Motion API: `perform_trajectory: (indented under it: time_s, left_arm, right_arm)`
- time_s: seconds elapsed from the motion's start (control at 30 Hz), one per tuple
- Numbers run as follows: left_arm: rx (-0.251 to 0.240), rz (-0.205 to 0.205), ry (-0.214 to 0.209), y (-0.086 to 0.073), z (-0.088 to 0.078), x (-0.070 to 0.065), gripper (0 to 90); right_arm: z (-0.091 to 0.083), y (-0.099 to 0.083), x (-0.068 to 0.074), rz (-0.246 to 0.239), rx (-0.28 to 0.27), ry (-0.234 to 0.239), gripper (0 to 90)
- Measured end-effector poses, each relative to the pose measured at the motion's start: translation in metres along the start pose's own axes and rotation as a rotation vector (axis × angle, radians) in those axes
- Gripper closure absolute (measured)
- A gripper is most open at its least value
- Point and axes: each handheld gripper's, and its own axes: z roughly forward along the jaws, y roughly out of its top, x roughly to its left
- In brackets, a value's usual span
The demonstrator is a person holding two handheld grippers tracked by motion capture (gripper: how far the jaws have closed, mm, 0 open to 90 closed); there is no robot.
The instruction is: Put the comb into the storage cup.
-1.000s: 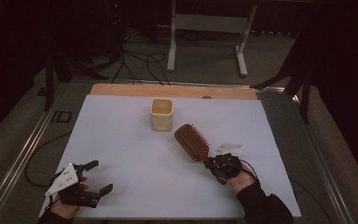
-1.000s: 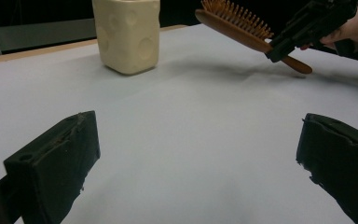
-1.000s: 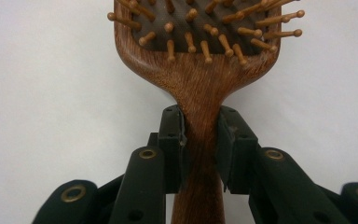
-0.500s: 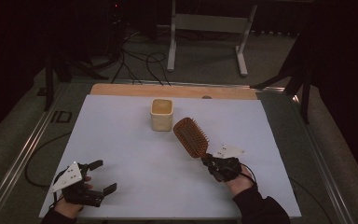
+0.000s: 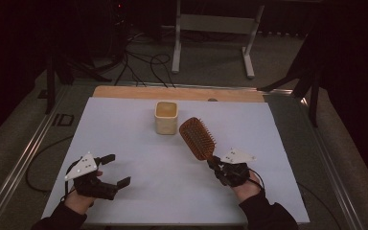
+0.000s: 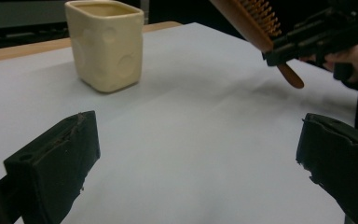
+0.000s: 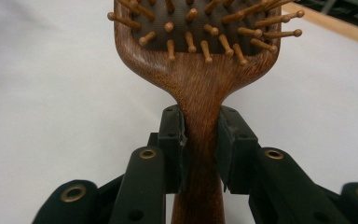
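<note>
— Nearest the table's front edge, left side: what is listed?

— Item one, left gripper [image 5: 109, 170], held in a hand [image 5: 79, 201] above the white table sheet [image 5: 139, 143]. Jaws spread wide, nothing between them. From its own camera the two black jaws stand at either side with bare sheet between.

— And on the near right?

— Item two, right gripper [image 5: 216, 164], held in the other hand [image 5: 247, 188]. Jaws narrow, clamped on the handle of a wooden hairbrush [image 5: 197, 138]. In the right gripper view the pads [image 7: 175, 140] press both sides of the handle just below the brush head.

— Position of the brush?

— Lifted off the sheet, head slanting away toward the far left, bristles facing up. Its tip sits near item three but apart from it.

— Item three?

— Cream cup [image 5: 166, 117], squarish, upright, open top, standing on the sheet at mid-table, far of both grippers. Left gripper view shows it at far left [image 6: 106, 44], the brush at far right.

— Farthest entry?

— Wooden table edge [image 5: 124, 92] beyond the sheet.
</note>
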Motion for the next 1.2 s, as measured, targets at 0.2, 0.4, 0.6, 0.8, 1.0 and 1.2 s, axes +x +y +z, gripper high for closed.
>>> perform_trajectory:
  time_s: [0.2, 0.4, 0.6, 0.8, 1.0, 1.2]
  left_arm:
    - [0.021, -0.046, 0.01, 0.02, 0.013, 0.0, 0.2]
    - [0.044, -0.049, 0.002, 0.04, 0.029, -0.007, 0.2]
    - [0.043, -0.078, -0.009, 0.059, 0.043, -0.012, 0.3]
    - [0.028, -0.107, -0.035, 0.08, 0.057, -0.018, 0.3]
    - [0.027, -0.138, -0.063, 0.097, 0.072, -0.021, 0.2]
    - [0.027, -0.2, -0.091, 0.105, 0.088, -0.021, 0.2]
  right_arm:
    - [-0.001, 0.0, 0.0, -0.013, 0.003, -0.014, 73.4]
    - [-0.001, 0.0, 0.002, -0.015, -0.003, -0.017, 73.4]
    - [0.0, 0.0, 0.003, -0.023, 0.001, -0.011, 73.4]
    - [-0.001, 0.001, 0.004, -0.022, 0.006, -0.011, 73.4]
    - [-0.002, 0.002, 0.004, -0.025, 0.003, -0.007, 73.4]
    - [-0.002, 0.002, 0.005, -0.024, -0.001, -0.009, 73.4]
